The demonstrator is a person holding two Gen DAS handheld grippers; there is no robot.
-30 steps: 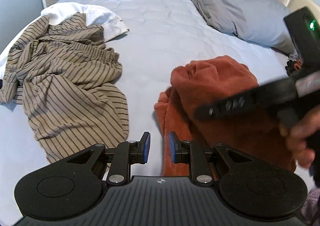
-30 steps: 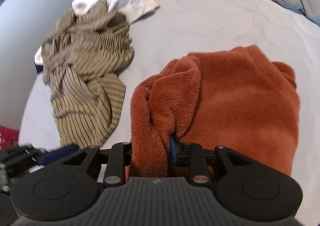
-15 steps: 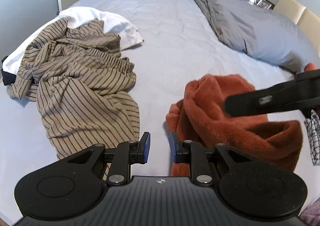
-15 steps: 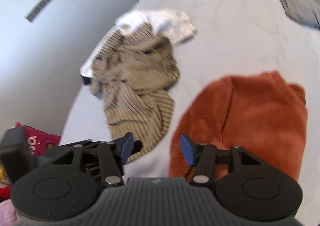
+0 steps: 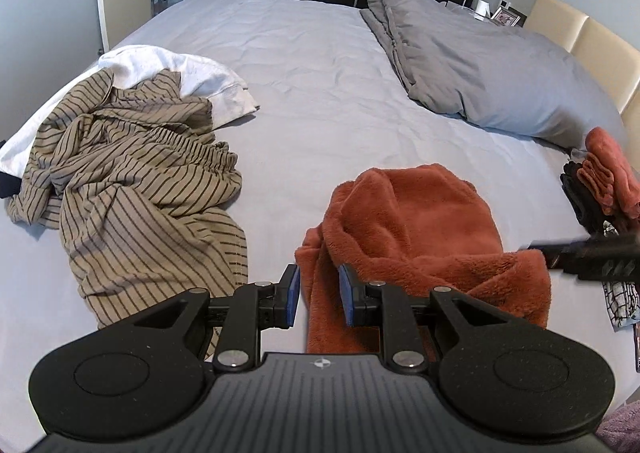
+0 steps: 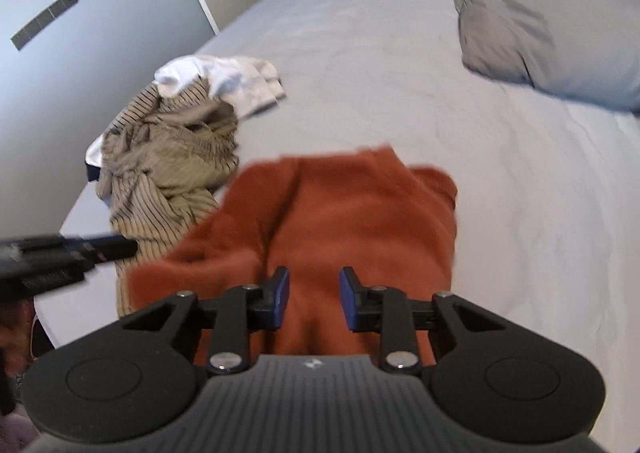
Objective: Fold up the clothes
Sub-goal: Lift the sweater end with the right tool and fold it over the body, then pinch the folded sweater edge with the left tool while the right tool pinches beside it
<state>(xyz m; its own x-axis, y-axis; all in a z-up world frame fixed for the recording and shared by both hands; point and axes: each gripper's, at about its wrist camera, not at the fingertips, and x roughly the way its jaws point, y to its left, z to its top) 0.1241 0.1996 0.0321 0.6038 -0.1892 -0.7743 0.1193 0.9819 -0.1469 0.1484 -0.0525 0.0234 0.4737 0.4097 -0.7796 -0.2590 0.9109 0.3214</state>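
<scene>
A rust-orange fleece garment [image 5: 412, 221] lies in a loose heap on the grey bed [image 5: 312, 73]. My left gripper [image 5: 319, 295] hovers at its near left edge, open by a narrow gap, with fleece showing in the gap. In the right wrist view, my right gripper [image 6: 314, 299] is open just above the fleece [image 6: 340, 221] and holds nothing. The right gripper's body shows as a blurred black bar [image 5: 580, 257] at the fleece's right. The left gripper shows as a black bar [image 6: 60, 253] at the left.
A crumpled tan striped garment [image 5: 132, 189] lies left of the fleece, on a white cloth [image 5: 188, 69]. Grey pillows [image 5: 480, 65] sit at the back right. A small stack of folded clothes [image 5: 608, 173] rests at the right edge of the bed.
My right gripper was shut on the fleece a second ago; it has opened, let go and drawn back. The fleece has dropped into a heap. The left gripper's gap is unchanged.
</scene>
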